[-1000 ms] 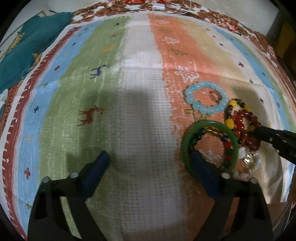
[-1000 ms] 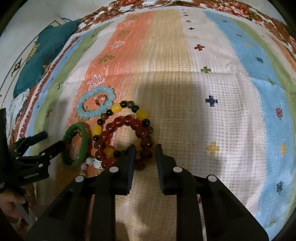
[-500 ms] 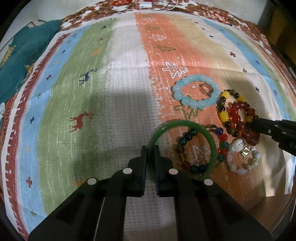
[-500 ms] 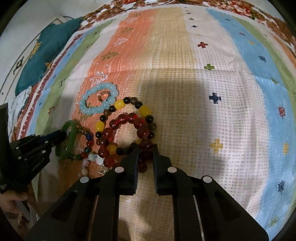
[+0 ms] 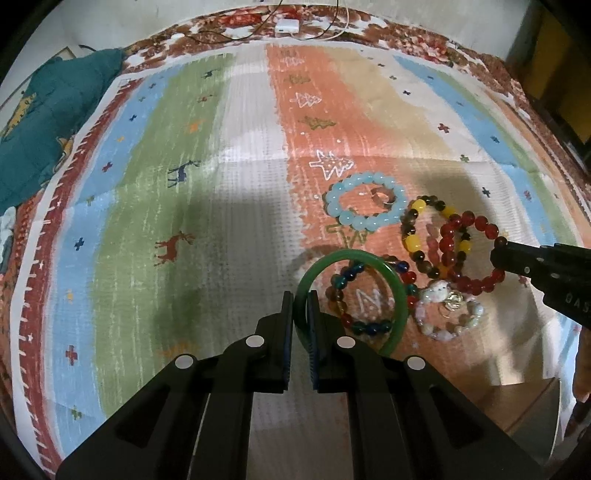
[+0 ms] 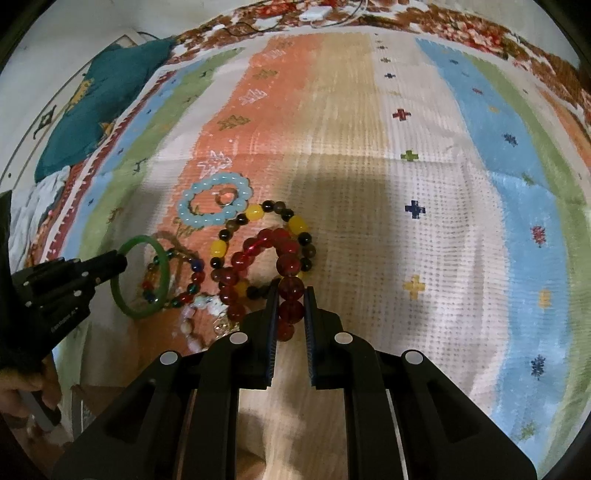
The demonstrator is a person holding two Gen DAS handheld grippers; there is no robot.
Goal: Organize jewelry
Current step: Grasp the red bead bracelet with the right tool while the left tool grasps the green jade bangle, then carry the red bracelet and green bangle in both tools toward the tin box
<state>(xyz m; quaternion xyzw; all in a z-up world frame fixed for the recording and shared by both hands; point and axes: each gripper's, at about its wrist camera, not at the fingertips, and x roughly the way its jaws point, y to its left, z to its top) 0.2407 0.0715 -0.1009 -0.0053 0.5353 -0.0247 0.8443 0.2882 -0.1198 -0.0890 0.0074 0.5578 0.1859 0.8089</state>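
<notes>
Left tongs (image 5: 300,300) are closed down to a narrow gap, pinching the near rim of the green bangle (image 5: 400,291), which looks tipped up off the striped cloth (image 5: 221,229) on the side away from the grip, shadow under it. Right tongs (image 6: 290,295) are nearly closed too, w/ the big red bead bracelet (image 6: 286,264) clamped between the pads; 2–3 beads sit in the gap and the rest of the loop runs fwd over the pile. All the jewelry is bunched on the orange stripe of the cloth toward its near edge. Pale blue bead bracelet (image 5: 364,202) lies flat farthest back, w/ a small ring (image 5: 384,195) inside its loop. Just beside it to the right is the yellow-and-dark bead bracelet (image 5: 415,240), overlapping the red one. A multicolour bead bracelet (image 5: 345,291) lies partly inside the bangle's circle, seen through it. A pastel charm bracelet (image 5: 448,310) w/ a white charm and a gold bit sits nearest the cloth's edge, touching the red beads. Writing: right tongs' body in the left wrist view shows white letters "GAS…", cut off by the frame; left tongs' body in the right wrist view has a small white label, too small to read. Teal blanket (image 5: 55,122) lies off the cloth's far left corner; a white plug block (image 5: 287,26) w/ cables lies past the far edge.
</notes>
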